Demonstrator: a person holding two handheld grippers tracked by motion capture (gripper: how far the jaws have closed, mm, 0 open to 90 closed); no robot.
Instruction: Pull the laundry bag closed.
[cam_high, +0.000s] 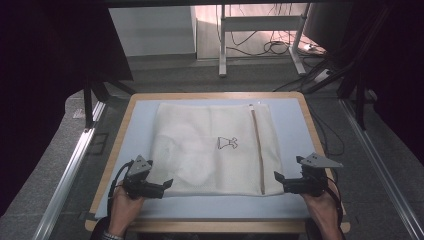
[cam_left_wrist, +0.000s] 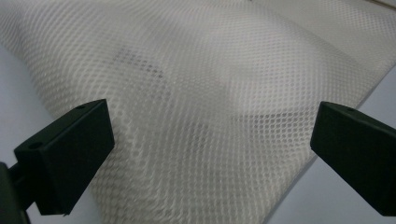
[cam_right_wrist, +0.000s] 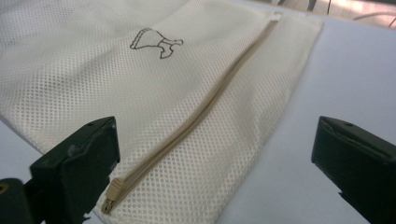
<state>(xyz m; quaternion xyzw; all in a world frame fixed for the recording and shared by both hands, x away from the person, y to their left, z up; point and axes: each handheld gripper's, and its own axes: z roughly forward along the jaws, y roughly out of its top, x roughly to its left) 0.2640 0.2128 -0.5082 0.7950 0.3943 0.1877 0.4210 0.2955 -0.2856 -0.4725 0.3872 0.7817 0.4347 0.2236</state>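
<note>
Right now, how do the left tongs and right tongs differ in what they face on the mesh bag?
The left tongs sit at the near left corner of the mesh bag, over plain mesh; the right tongs sit at its near right corner, by the zipper. The zipper pull lies close to one jaw of the right tongs; nothing like it lies near the left tongs. Both stand wide open, holding nothing.

White mesh bag (cam_high: 210, 150) flat on pale blue table (cam_high: 290, 120), tan zipper (cam_high: 257, 150) along right side. Left gripper (cam_high: 167, 184) at near-left corner, right gripper (cam_high: 278, 177) at near-right corner.
</note>
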